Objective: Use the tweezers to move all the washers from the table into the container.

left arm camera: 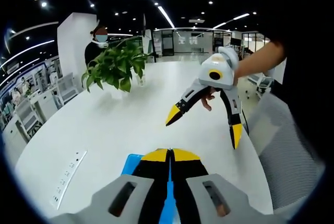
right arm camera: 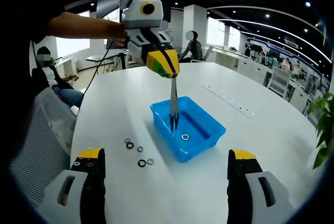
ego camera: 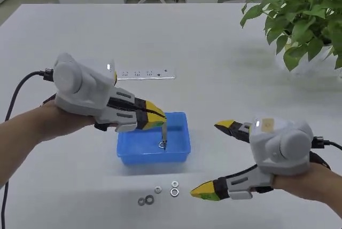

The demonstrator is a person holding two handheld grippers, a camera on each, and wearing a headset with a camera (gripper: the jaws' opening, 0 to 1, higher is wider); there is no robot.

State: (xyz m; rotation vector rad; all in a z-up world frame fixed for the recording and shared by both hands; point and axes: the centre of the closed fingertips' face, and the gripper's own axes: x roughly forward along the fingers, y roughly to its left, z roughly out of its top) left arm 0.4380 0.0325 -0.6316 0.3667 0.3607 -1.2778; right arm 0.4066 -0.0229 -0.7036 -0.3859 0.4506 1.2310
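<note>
Left tool [right arm camera: 163, 62] is clamped shut on the tweezers [right arm camera: 173, 104], two slim grey metal blades hanging straight down from its yellow tips. Right under them sits the blue container [right arm camera: 206, 143], a shallow, smooth-walled plastic tray, and the tweezer tips are down inside it. One washer [right arm camera: 185, 137] lies on the tray floor just beside those tips, so this looks like the drop-off step. Out past the tray, on the side away from the left tool, the right tool [ego camera: 209, 158] waits with its jaws spread wide, gripping nothing. Near its lower jaw tip, five loose washers [right arm camera: 142, 163] lie scattered on the white tabletop [right arm camera: 115, 109]. They're small, flat, shiny rings. The next move probably needs the tweezers lifted clear of the rim and swung over to that cluster. Thin rings on a slick surface will want a careful pinch across the edge.
</note>
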